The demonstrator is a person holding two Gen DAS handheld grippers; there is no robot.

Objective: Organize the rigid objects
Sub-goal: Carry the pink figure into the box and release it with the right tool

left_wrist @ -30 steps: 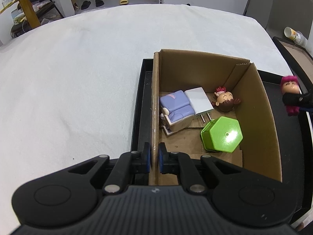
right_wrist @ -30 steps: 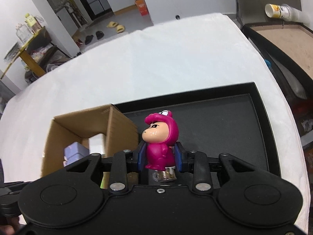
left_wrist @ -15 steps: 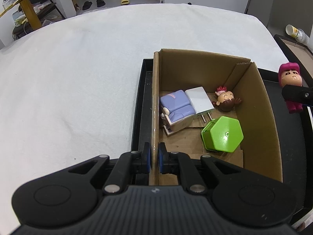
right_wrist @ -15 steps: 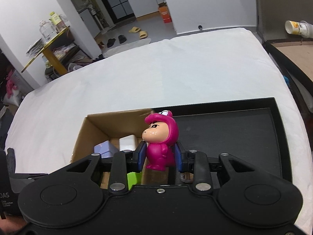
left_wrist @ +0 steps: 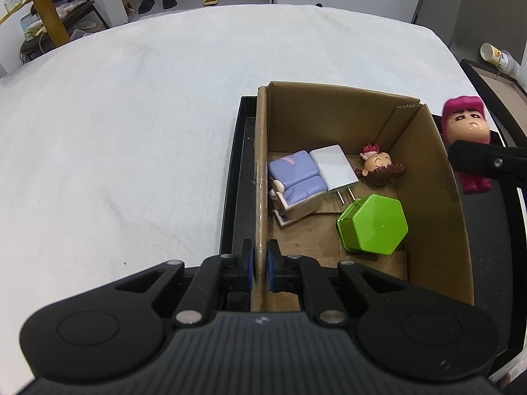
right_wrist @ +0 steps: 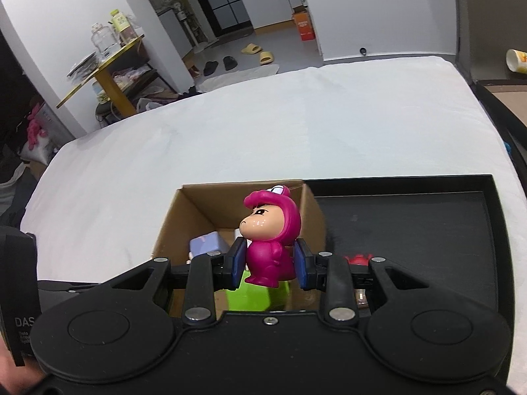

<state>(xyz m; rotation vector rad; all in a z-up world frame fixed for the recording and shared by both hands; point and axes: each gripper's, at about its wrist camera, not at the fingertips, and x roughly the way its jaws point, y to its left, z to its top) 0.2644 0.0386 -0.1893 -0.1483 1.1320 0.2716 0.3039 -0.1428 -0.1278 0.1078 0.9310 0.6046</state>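
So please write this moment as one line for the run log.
left tongs: shut on cardboard box wall | right tongs: shut on pink figurine, above box | in box: green hexagon container, white charger

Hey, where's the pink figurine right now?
The pink figurine is clamped upright in the right gripper, held in the air by the right wall of the cardboard box, above the black tray.

Box (left_wrist: 425,177) set in the left end of a tray (right_wrist: 428,230), tray on the worktop (left_wrist: 131,131). Inside the box: bed toy (left_wrist: 296,181) against the left wall, plug (left_wrist: 332,168) just right of it, small figure (left_wrist: 378,169) toward the far right corner, hexagonal container (left_wrist: 374,225) nearer. Hooded figurine (right_wrist: 271,240) above the box's right wall.
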